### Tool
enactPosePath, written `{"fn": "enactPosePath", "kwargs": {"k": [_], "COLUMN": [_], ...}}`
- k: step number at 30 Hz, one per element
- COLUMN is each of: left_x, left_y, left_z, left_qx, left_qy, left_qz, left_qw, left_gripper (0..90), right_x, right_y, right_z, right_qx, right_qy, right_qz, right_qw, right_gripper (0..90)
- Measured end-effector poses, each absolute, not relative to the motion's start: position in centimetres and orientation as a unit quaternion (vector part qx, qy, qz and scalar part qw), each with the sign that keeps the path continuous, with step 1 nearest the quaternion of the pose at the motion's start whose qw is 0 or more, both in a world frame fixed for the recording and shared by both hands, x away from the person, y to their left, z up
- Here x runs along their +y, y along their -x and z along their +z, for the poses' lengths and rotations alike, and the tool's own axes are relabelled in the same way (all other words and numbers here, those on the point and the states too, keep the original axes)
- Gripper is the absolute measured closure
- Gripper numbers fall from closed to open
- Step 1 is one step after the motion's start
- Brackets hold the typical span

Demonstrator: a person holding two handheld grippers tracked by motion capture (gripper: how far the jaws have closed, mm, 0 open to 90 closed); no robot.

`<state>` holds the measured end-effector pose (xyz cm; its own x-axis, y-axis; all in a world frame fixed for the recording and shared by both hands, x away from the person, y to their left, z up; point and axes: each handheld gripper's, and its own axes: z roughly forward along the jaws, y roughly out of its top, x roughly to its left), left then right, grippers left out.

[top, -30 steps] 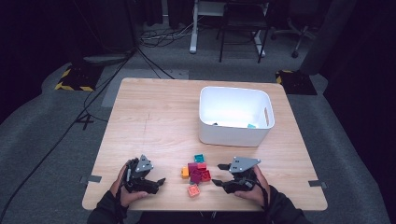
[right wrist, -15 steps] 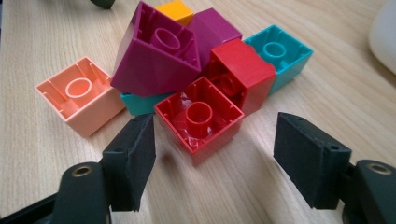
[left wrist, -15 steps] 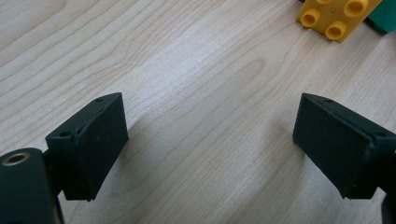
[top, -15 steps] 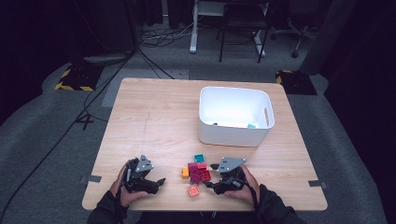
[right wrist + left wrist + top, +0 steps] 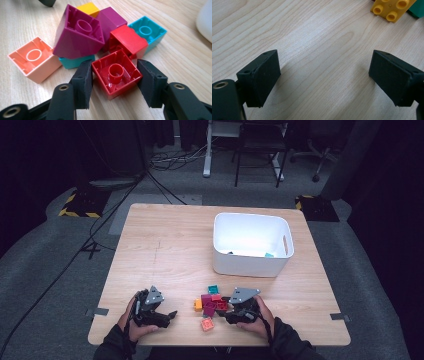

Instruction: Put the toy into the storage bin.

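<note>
A small pile of plastic bricks (image 5: pixel 210 302) lies near the table's front edge. My right gripper (image 5: pixel 114 67) has just been closing its jaws, and both pads now press on the sides of an upturned red brick (image 5: pixel 115 73) at the pile's near side. Behind it lie a tilted purple brick (image 5: pixel 78 35), a second red brick (image 5: pixel 127 41), a teal brick (image 5: pixel 147 31) and a salmon brick (image 5: pixel 35 58). In the high view the right gripper (image 5: pixel 223 312) sits at the pile's right side. My left gripper (image 5: pixel 324 72) rests on bare wood left of the pile, open, with nothing between its jaws.
A white bin (image 5: pixel 252 242) stands at the back right of the wooden table (image 5: pixel 165 250), with a few small pieces inside. A yellow brick (image 5: pixel 392 8) lies ahead of the left gripper. Beyond the table are dark floor, cables and chair legs.
My right gripper has slid left into the pile and its jaws have closed around the red brick. The left gripper has stayed still.
</note>
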<state>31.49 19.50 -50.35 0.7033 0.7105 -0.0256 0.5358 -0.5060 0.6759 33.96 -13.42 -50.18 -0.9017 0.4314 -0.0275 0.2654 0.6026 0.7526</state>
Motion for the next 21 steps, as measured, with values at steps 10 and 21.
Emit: {"fn": "enactPosePath", "kwargs": {"k": [10,21], "left_x": [19.5,19.5], "left_y": [-31.5,-31.5], "left_z": [-50.3,-50.3], "left_qx": [0.363,0.363], "left_qy": [-0.858,-0.858], "left_qz": [0.129,0.129], "left_qw": [0.339,0.339], "left_gripper": [10.5,10.5], "right_x": [-15.7,-18.1], "right_y": [-33.9,-34.4], "right_z": [-50.0,-48.5], "right_qx": [0.889,0.875], "right_qy": [-0.206,-0.223], "right_qz": [0.398,0.414], "right_qw": [0.096,0.116], "right_gripper": [59.2,59.3]}}
